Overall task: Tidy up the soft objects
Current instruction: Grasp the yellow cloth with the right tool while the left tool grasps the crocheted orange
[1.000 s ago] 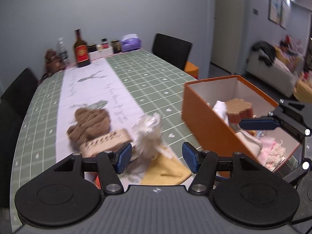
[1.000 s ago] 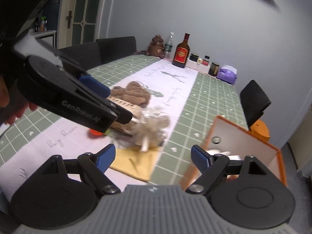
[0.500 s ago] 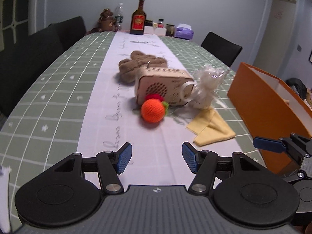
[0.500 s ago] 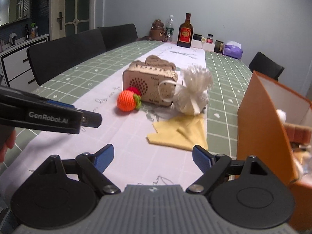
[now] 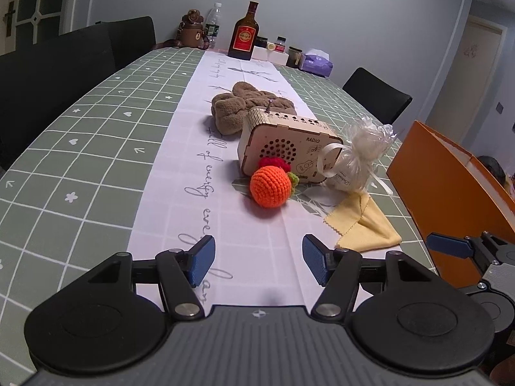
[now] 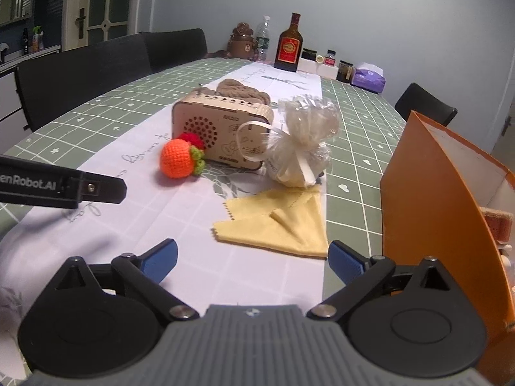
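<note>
Left gripper [image 5: 256, 260]: mine, jaws spread wide, nothing between the blue pads, held low over the white runner [image 5: 180, 148].
Right gripper [image 6: 252, 262]: mine, jaws likewise parted and holding nothing, low over the near end of the runner, just left of the orange box [image 6: 431, 206].
Crocheted orange ball [image 5: 271, 186]: on the runner, straight ahead of my left jaws, touching the front of the wooden radio [image 5: 286, 144]; a red crocheted piece [image 5: 269, 162] sits between ball and radio, a green leaf on the ball's right side.
Brown plush towel [image 5: 244, 104]: bunched on the runner right behind the radio.
Cellophane pouch [image 6: 301, 148]: tied with a cream ribbon, upright, against the radio's right end.
Yellow cloth [image 6: 276, 225]: flat with a folded crease, in front of the pouch, half on the runner, half on the green checked tablecloth [image 5: 83, 148]; directly ahead of my right jaws.
Orange box: open, at the table's right edge; a tan spongy item [image 6: 497, 222] shows inside.
Far end of table: liquor bottle [image 5: 245, 33], water bottle [image 5: 214, 22], brown bear figure [image 5: 192, 30], small jars, purple tissue pack [image 5: 317, 62].
Seating: black chairs [image 5: 58, 64] on both sides.
</note>
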Motion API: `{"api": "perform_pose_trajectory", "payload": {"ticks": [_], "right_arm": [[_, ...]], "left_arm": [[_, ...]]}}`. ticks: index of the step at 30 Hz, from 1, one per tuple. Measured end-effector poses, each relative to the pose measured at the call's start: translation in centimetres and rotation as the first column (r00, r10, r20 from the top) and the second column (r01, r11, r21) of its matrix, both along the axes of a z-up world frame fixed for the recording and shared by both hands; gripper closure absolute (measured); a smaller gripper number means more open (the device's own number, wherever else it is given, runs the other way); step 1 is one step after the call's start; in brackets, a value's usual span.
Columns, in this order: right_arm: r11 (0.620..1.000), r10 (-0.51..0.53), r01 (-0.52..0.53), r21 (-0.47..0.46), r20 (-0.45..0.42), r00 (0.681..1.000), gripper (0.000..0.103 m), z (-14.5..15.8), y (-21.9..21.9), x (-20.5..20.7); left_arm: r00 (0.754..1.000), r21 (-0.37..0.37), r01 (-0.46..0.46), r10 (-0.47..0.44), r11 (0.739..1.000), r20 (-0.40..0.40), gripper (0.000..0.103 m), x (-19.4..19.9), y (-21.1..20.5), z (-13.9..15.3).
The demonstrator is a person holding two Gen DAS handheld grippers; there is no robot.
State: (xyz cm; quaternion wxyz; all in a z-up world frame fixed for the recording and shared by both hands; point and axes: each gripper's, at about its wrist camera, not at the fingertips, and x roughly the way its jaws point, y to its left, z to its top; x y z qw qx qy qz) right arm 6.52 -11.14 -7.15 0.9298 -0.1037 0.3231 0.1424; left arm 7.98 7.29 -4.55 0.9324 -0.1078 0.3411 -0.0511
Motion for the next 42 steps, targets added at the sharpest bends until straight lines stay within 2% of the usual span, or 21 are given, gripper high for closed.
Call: {"api": "perform_pose_trajectory", "payload": {"ticks": [7,13,21,24,26,29,31,38,42], "right_arm": [[0.999,-0.024,0.026,0.019,-0.059,0.998,0.003,-0.9,-0.3,3.4],[0.998,-0.047,0.050,0.025,-0.102,0.994,0.003,-1.6,-0.6,5.8],[0.991,-0.074,0.090,0.098,-0.152,0.986,0.003,-2.6,-1.8,7.6],[0.992,-0.071,0.086,0.097,-0.149,0.986,0.003,-2.6,-1.7,7.9],[0.992,-0.066,0.081,0.100,-0.143,0.988,0.003,-2.6,-1.7,8.0],[0.992,-0.061,0.075,0.101,-0.131,0.989,0.005,-2.6,-1.6,7.9],[0.993,-0.055,0.067,0.100,-0.122,0.991,0.012,-2.6,-1.5,7.8],[0.993,-0.043,0.053,0.103,-0.096,0.994,0.037,-2.2,-1.1,7.1],[0.995,-0.015,0.022,0.101,-0.075,0.997,0.062,-2.1,-0.9,6.5]], "left_arm": [[1.000,-0.013,0.004,-0.003,1.000,0.008,0.029,3.1,-0.7,-0.5],[1.000,0.009,0.002,-0.002,1.000,0.031,0.028,6.0,-1.3,-1.0],[1.000,0.031,0.007,-0.007,1.000,0.002,0.028,8.5,-2.2,-2.2],[1.000,0.038,0.009,-0.009,0.999,-0.003,0.028,8.9,-2.5,-2.5],[1.000,0.039,0.012,-0.012,0.999,-0.008,0.032,9.1,-2.5,-2.5],[1.000,0.057,0.024,-0.024,0.998,-0.008,0.045,9.1,-2.9,-2.5],[0.999,0.064,0.032,-0.032,0.997,-0.005,0.050,8.9,-3.1,-2.5],[1.000,0.073,0.028,-0.028,0.997,-0.002,0.051,8.0,-3.3,-2.4],[1.000,0.075,0.022,-0.022,0.997,-0.001,0.051,7.0,-3.0,-2.1]]}}
